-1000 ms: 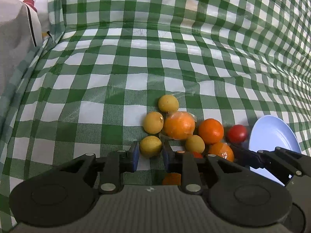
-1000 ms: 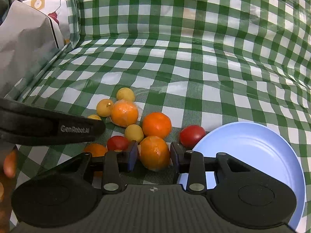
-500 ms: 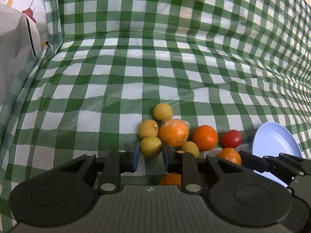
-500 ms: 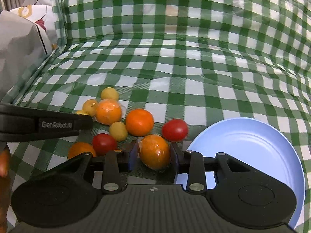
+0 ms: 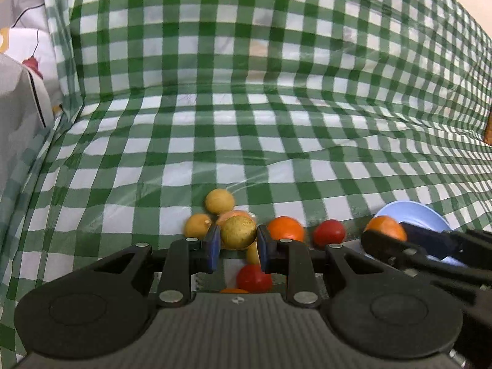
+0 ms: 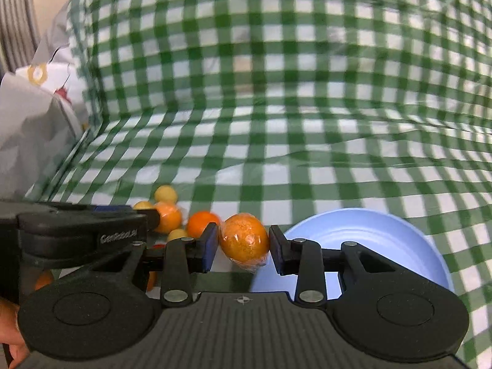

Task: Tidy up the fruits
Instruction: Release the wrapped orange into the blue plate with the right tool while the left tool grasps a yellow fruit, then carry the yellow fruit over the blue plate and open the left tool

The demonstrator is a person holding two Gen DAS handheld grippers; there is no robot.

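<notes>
My left gripper (image 5: 238,244) is shut on a small yellow fruit (image 5: 238,232) and holds it above the pile. The pile holds yellow fruits (image 5: 219,201), an orange (image 5: 286,229) and red tomatoes (image 5: 329,233) on the green checked cloth. My right gripper (image 6: 243,246) is shut on a plastic-wrapped orange (image 6: 244,241) and holds it just left of the blue plate (image 6: 384,233). The right gripper with its orange also shows in the left wrist view (image 5: 386,229). The left gripper shows in the right wrist view (image 6: 83,230).
A grey and white patterned bag (image 5: 18,98) stands at the left. The checked cloth (image 5: 246,129) rises up as a back wall. The plate's edge also shows in the left wrist view (image 5: 412,215).
Both grippers have lifted with their fruit: the left one raised the yellow fruit off the cloth, the right one raised the wrapped orange and moved it toward the plate.
</notes>
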